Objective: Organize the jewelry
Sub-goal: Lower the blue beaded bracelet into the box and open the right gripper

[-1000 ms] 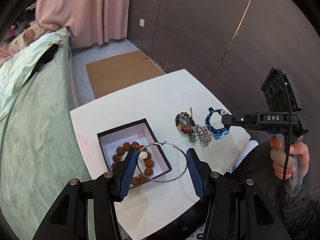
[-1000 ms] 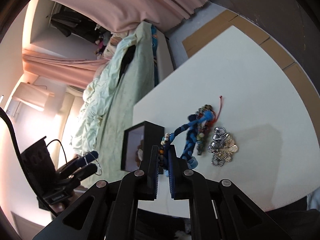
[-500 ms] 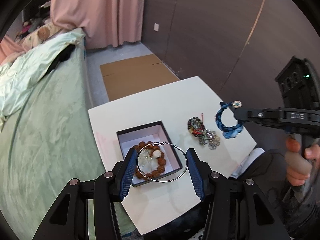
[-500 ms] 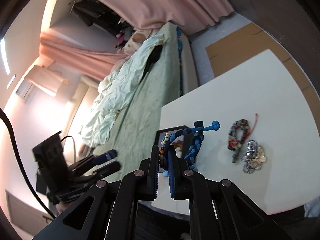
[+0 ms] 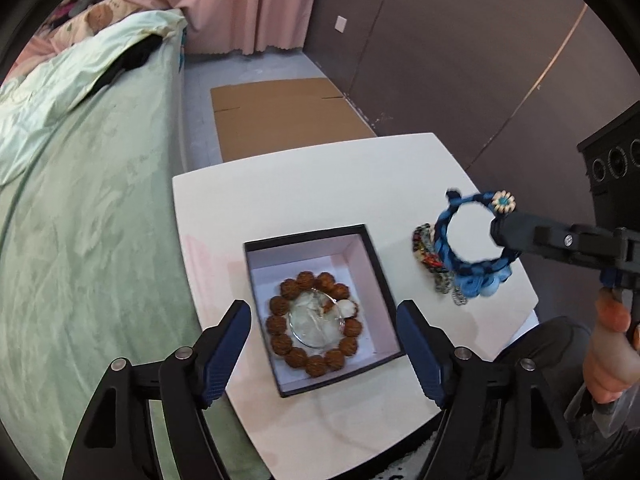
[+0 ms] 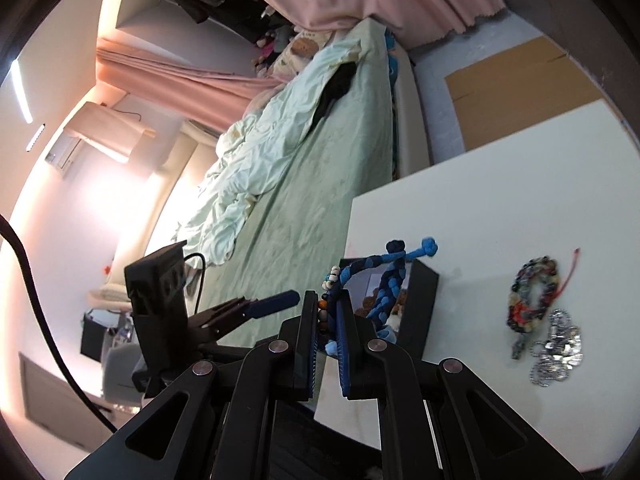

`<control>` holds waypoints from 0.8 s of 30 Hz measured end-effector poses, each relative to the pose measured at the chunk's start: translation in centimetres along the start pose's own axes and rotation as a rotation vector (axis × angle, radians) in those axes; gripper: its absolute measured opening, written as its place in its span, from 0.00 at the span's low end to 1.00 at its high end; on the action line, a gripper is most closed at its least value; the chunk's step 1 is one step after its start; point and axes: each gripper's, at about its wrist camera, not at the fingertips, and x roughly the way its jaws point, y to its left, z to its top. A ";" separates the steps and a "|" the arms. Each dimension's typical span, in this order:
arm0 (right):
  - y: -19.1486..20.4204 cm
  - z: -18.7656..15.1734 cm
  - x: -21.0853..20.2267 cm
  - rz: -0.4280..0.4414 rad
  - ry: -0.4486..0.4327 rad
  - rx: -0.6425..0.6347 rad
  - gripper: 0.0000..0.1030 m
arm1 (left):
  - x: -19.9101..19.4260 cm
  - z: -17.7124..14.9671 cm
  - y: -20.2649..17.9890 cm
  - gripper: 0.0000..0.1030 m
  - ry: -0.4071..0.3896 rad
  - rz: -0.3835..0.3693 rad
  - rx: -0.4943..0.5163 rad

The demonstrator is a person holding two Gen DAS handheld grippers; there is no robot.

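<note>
Left hand-held gripper (image 5: 322,344) jaws just opened wide, nothing between pads; hoop (image 5: 317,322) lies below them in box (image 5: 372,248), inside brown bead ring (image 5: 316,320). Right hand-held gripper (image 6: 327,320) clamped tight on blue braid (image 6: 390,280), lifted off worktop (image 5: 320,176). Bead bracelet (image 6: 530,292), silver chain (image 6: 556,344) right of it.

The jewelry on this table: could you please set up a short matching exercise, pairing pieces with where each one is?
Things:
1. blue braided bracelet
2. brown bead bracelet
3. silver chain piece
4. silver hoop

Places:
A. lying on the white table
B. held in the right gripper
C. inside the bead ring
D. in the black box

Pairs: 1-B, 2-D, 3-A, 4-C
</note>
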 end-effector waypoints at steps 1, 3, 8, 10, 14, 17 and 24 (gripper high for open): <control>0.0 0.0 0.6 -0.001 0.008 -0.001 0.10 | 0.0 0.0 0.4 0.74 -0.002 0.011 -0.004; 0.2 0.2 1.5 0.007 0.020 0.004 0.10 | -0.3 -0.1 1.1 0.74 -0.007 0.036 -0.009; 0.8 0.1 3.5 0.033 0.057 -0.008 0.10 | -1.1 0.0 2.8 0.74 -0.011 0.059 -0.022; 0.8 0.0 4.8 0.033 0.084 -0.008 0.10 | -1.2 -0.1 3.5 0.74 -0.008 0.067 -0.030; -0.1 -0.5 7.1 -0.005 0.175 0.032 0.44 | -1.4 -0.4 4.8 0.74 -0.006 0.079 -0.058; -1.3 -0.5 6.3 -0.031 0.154 0.070 0.51 | -1.8 -0.6 4.9 0.74 -0.015 0.072 -0.065; -1.8 0.0 1.6 0.028 0.036 0.078 0.55 | -2.0 -0.6 2.8 0.74 -0.029 0.056 -0.012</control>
